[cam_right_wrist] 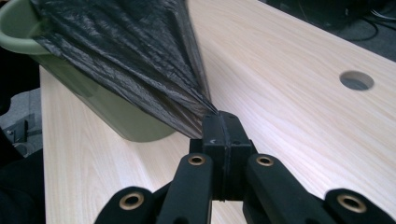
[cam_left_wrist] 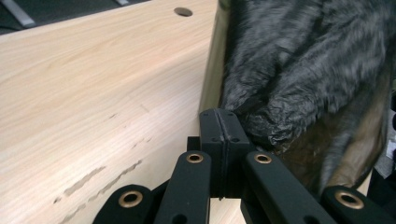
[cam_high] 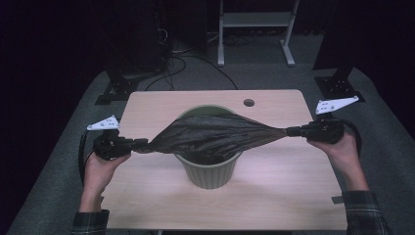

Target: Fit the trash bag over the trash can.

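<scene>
A black plastic bin bag point(cam_high: 210, 134) is stretched wide over a green ribbed waste bin point(cam_high: 209, 171) that stands in the middle of the wooden table point(cam_high: 274, 196). My left gripper point(cam_high: 139, 144) is shut on the bag's left edge, out past the bin's left side. On the other side my right gripper point(cam_high: 288, 131) is shut on the bag's right edge. In the left gripper view the jaws point(cam_left_wrist: 224, 116) pinch crumpled film of the bag point(cam_left_wrist: 303, 70) beside the bin wall point(cam_left_wrist: 212, 70). In the right gripper view the jaws point(cam_right_wrist: 223, 116) hold the gathered bag point(cam_right_wrist: 140, 51), which fans out over the bin point(cam_right_wrist: 93, 100).
The table has a round cable hole point(cam_high: 248, 103) at its back, right of the bin. Beyond the table stand a white frame point(cam_high: 254, 29) and dark stands with cables on grey carpet. Bare tabletop lies in front of the bin.
</scene>
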A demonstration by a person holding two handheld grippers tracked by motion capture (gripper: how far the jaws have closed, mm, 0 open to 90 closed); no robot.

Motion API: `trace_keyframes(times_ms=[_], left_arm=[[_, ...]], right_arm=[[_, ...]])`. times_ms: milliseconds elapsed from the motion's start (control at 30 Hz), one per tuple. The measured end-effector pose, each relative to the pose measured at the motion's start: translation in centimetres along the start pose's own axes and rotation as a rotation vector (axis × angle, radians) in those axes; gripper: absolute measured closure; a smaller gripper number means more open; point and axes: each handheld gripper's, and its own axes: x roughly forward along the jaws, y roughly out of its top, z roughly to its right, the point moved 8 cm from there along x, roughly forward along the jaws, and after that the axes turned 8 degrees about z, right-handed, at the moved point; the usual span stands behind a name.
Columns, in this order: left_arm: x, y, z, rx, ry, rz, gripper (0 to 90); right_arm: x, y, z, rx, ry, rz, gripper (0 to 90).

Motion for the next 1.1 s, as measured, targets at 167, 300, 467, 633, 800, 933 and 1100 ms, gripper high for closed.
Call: trace_keyframes(times_ms=[167, 300, 467, 633, 800, 933, 1100], left_arm=[[-0.5, 1.1, 0.4, 0.002, -0.012, 0.049, 71.7], [-1.3, 3.0, 1.1, 0.035, -0.009, 0.092, 55.4], [-2.0, 5.3, 2.4, 0.076, -0.040, 0.129, 47.1], [-1.0, 6.7, 4.7, 0.117, -0.108, 0.137, 42.1], [0.6, 7.1, 6.6, 0.157, -0.167, 0.112, 39.5], [1.6, 6.8, 7.2, 0.164, -0.186, 0.086, 40.6], [2.1, 6.4, 7.2, 0.158, -0.204, 0.070, 47.6]], right_arm=[[-0.2, 0.1, 0.1, 0.014, 0.013, 0.036, 79.7], [-0.4, 1.2, -0.2, -0.010, -0.002, 0.065, 64.5], [-0.8, 2.9, -0.9, -0.036, -0.003, 0.121, 57.5], [0.0, 3.9, -1.7, -0.059, 0.013, 0.126, 55.4], [1.1, 4.6, -2.3, -0.071, 0.034, 0.122, 54.2], [1.6, 4.8, -2.5, -0.078, 0.039, 0.119, 54.1], [1.9, 4.9, -2.7, -0.085, 0.046, 0.117, 54.2]])
